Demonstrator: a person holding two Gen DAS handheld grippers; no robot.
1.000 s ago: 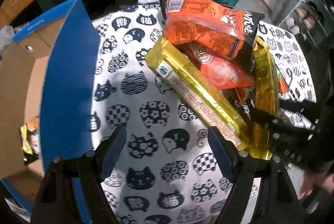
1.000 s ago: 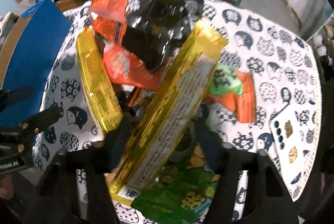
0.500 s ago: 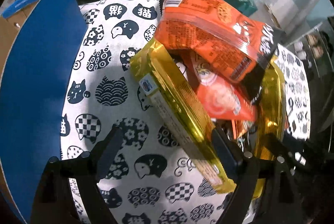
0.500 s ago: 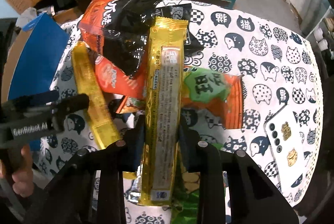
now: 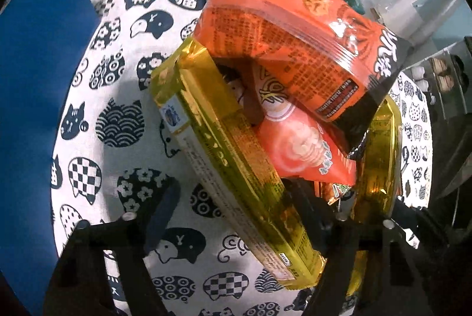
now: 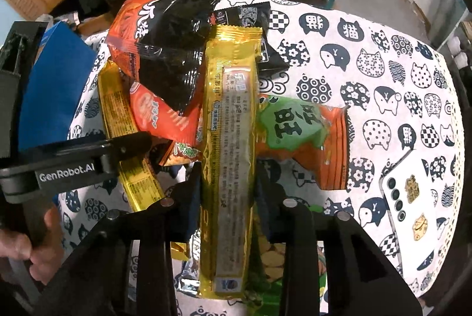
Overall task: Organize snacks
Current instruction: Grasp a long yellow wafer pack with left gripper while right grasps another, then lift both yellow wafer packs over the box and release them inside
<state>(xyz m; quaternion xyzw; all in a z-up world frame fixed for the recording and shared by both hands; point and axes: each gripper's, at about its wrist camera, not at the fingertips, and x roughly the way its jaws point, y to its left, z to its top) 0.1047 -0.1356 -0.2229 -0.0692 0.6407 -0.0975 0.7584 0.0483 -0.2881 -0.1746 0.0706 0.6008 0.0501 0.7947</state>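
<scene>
A round table covered by a white cloth printed with dark navy cat faces (image 6: pixel 368 62) carries a heap of snack packets toward its left side. Directly on the cloth lie a long gold foil packet (image 5: pixel 236 165) at the heap's left edge, an orange crinkly bag with a green label (image 6: pixel 298 139) at its right, and a green printed packet (image 6: pixel 265 266) at the near edge. Well apart from the heap, a white phone with a decorated case (image 6: pixel 410 207) lies at the near right rim.

snack pile (image 6: pixel 188 86) left of phone (image 6: pixel 410 207)
</scene>
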